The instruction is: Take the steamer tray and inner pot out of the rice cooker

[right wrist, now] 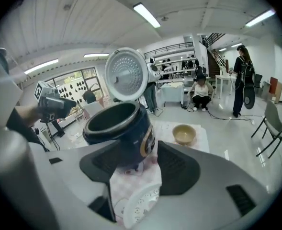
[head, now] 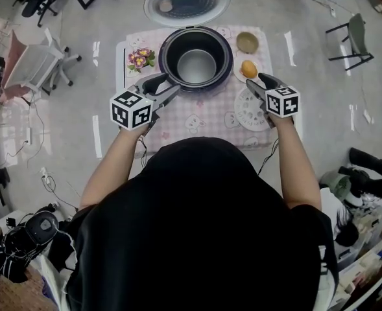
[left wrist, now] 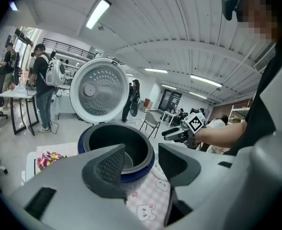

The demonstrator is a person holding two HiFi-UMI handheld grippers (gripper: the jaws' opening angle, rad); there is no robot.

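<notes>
Head view: the rice cooker [head: 196, 60] stands at the 12 o'clock end of the table [head: 203, 125], its lid [head: 187, 0] swung open. The inner pot [head: 196, 65] sits inside it. The white steamer tray [head: 249, 114] lies on the table at 4 o'clock from the cooker. The left gripper [head: 171, 86] is at the cooker's 7 o'clock rim; the right gripper [head: 255, 83] is over the tray. A bowl [head: 247, 42] stands at 2 o'clock.

Left gripper view: the left gripper's [left wrist: 141, 164] fingers [left wrist: 109, 169] are released with nothing between them; the cooker [left wrist: 116, 145] is ahead at 12 o'clock.

Right gripper view: the right gripper's [right wrist: 133, 169] fingers [right wrist: 179, 169] are released and empty. The tray [right wrist: 138, 205] lies below at 6 o'clock, the cooker [right wrist: 119, 128] at 12 o'clock.
</notes>
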